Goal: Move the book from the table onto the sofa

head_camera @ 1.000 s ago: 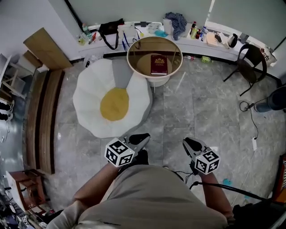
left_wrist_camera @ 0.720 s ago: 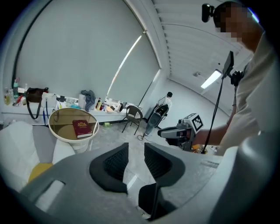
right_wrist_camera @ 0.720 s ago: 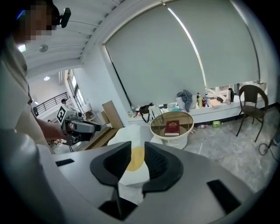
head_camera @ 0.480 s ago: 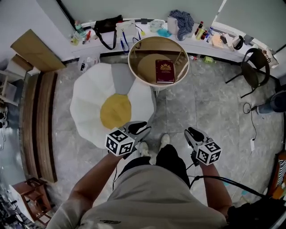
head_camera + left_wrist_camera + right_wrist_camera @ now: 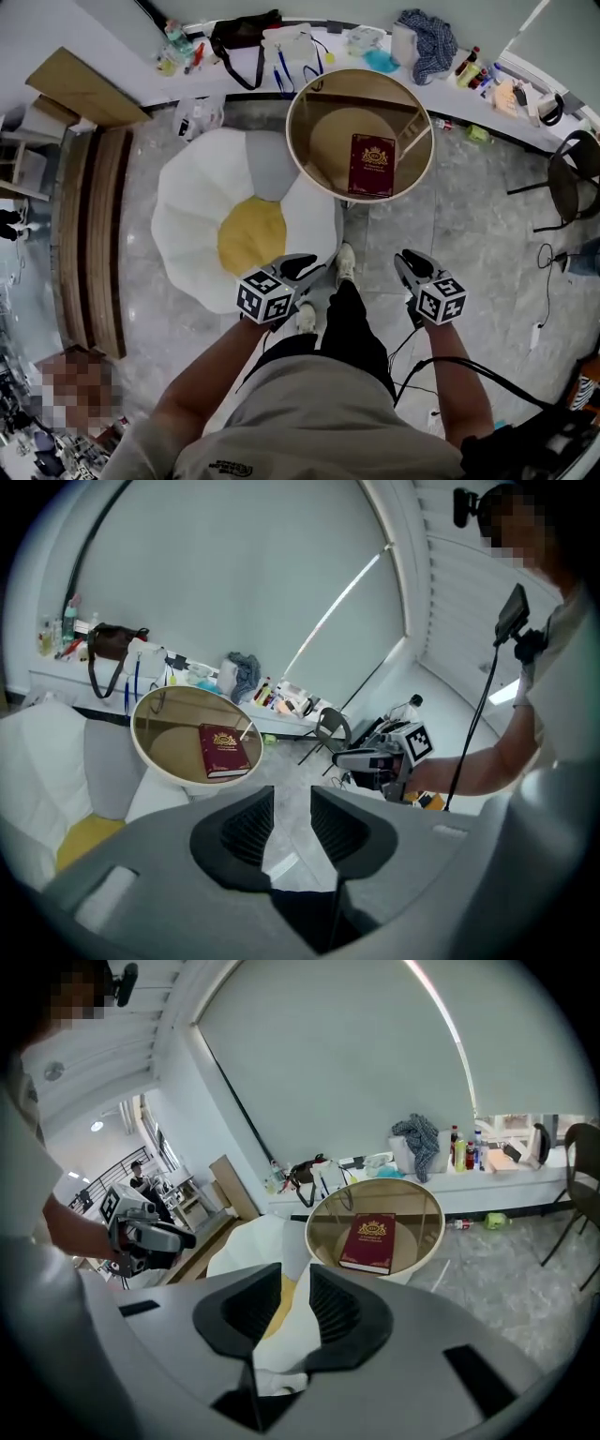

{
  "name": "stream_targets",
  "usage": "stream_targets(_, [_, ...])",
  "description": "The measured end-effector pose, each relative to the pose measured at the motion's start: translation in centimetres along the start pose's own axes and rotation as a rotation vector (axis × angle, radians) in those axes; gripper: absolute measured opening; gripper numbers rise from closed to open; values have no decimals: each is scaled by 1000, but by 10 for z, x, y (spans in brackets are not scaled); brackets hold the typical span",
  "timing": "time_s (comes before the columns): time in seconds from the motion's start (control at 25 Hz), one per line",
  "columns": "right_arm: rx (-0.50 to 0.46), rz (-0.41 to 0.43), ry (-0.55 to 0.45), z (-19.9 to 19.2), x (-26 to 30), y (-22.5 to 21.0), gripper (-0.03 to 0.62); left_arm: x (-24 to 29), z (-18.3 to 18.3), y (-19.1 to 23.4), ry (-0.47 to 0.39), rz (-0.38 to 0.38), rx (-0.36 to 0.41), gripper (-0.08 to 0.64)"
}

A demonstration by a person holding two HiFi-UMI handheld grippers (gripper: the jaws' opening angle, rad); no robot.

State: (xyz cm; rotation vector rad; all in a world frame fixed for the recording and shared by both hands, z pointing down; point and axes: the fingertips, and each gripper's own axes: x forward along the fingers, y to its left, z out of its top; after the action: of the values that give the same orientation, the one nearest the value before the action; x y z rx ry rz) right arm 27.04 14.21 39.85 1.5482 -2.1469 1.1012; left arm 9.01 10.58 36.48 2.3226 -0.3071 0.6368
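A: Head view first. Where is it?

B: The dark red hardback book [image 5: 372,165] with a gold crest lies flat on the round glass-topped table [image 5: 360,72] with a pale wooden rim, toward the right of the top. The white petal-shaped sofa [image 5: 187,216] with a yellow centre sits on the floor just beside the table, to its left.

A: And the tongs?

B: Both are low in the picture, well apart from the book. The left gripper [image 5: 307,268] shows against the sofa's near right edge. The right gripper [image 5: 406,260] shows over grey marble floor [image 5: 487,216]. The book lies ahead of them, nearer the right one's line. A dark-trousered leg [image 5: 347,319] shows between the two.

A: The left gripper view?

B: Its jaws stand apart, with only floor in the gap. The book [image 5: 223,751] lies up and to the left of the jaw tips, on the table and well off. The right gripper [image 5: 375,759] shows at the right, on a bare forearm.

A: The right gripper view?

B: Here too the jaws stand apart, and the gap shows only the sofa's white and yellow beyond. The book [image 5: 369,1242] lies past the jaw tips, a little to the right, with nothing touching it. The left gripper [image 5: 150,1237] is near the left edge.
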Motion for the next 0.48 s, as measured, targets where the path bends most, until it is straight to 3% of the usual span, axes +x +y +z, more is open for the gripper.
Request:
stream_targets(0.16, [38,27,51,21,64,-76,102,66,27,50,19,37,-66,117])
stream_targets(0.28, [88,38,74,29,109,-128,157,120,42,91,39,62,-96,137])
stream_targets(0.48, [169,52,103,31,175,-194,172,203,58,153,78,76,-144,172])
